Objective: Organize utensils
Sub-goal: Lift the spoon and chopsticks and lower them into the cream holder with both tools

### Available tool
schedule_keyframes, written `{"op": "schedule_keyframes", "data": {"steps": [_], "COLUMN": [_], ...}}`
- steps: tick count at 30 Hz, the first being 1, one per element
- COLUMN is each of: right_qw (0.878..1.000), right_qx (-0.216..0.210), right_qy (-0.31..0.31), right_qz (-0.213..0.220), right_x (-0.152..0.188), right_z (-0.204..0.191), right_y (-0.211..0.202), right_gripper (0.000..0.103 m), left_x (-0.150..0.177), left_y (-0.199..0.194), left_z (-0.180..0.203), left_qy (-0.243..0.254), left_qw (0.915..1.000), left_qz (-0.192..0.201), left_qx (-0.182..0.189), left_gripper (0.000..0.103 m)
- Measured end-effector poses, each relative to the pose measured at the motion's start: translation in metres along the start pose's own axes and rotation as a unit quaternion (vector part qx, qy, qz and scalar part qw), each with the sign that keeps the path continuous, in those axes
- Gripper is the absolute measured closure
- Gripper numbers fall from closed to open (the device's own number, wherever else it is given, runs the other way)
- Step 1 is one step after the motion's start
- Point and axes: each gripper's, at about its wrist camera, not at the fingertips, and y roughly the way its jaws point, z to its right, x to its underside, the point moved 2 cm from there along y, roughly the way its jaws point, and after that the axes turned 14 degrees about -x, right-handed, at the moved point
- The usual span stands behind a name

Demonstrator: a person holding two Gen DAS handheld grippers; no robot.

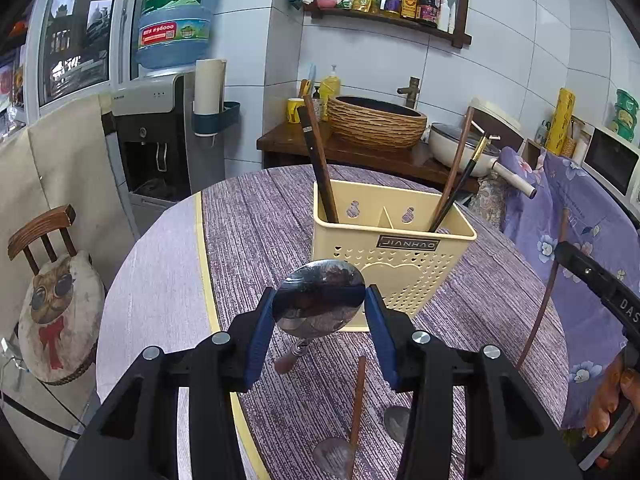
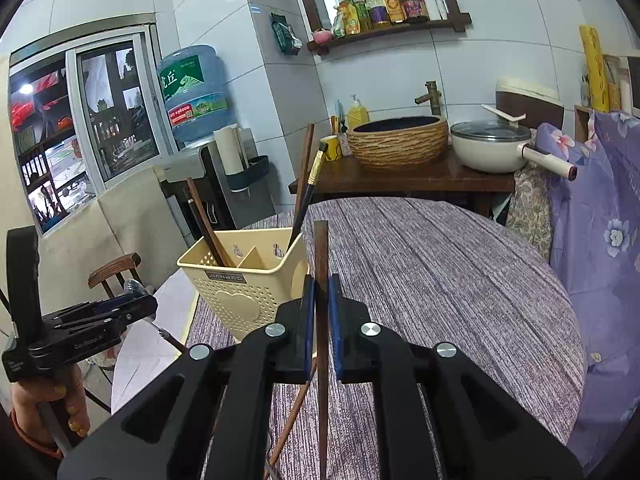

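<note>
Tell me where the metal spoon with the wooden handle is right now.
In the left wrist view the spoon is clamped by its bowl in the left gripper, above the table, just in front of the yellow utensil holder.

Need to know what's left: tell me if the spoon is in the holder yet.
Out. The left gripper clamps the spoon bowl, in front of the holder.

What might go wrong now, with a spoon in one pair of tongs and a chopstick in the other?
The left tongs pinch the spoon only by the edges of its smooth round bowl, so it might twist or slip out. The right tongs hold a long chopstick near the yellow holder; its tip could catch the rim or the chopsticks already leaning inside, and the light holder might tip.
</note>
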Motion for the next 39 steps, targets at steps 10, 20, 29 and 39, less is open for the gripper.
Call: {"op": "schedule_keyframes", "data": {"steps": [10, 20, 29, 39], "right_qw": [1.000, 0.999, 0.997, 0.993], "right_qx": [-0.009, -0.028, -0.074, -0.079], "right_qy": [-0.008, -0.020, -0.034, -0.059], "right_qz": [0.004, 0.021, 0.016, 0.066], "right_x": [-0.005, -0.024, -0.069, -0.149], "right_z": [-0.006, -0.019, -0.044, -0.075], "right_y": [-0.007, -0.019, -0.026, -0.030], "right_gripper": [0.095, 0.095, 0.095, 0.095], "left_x": [-0.002, -0.015, -0.062, -0.134], "left_y": [-0.004, -0.018, -0.053, -0.071], "left_z": [-0.005, -0.013, -0.018, 0.001], "left_qy": [-0.010, -0.021, -0.029, -0.039], "left_qw": [0.9998, 0.9988, 0.9939, 0.9895], "left_qz": [-0.001, -0.001, 0.016, 0.065], "left_qx": [0.015, 0.045, 0.105, 0.123], "left_gripper": [0.058, 0.058, 0.058, 0.058]}}
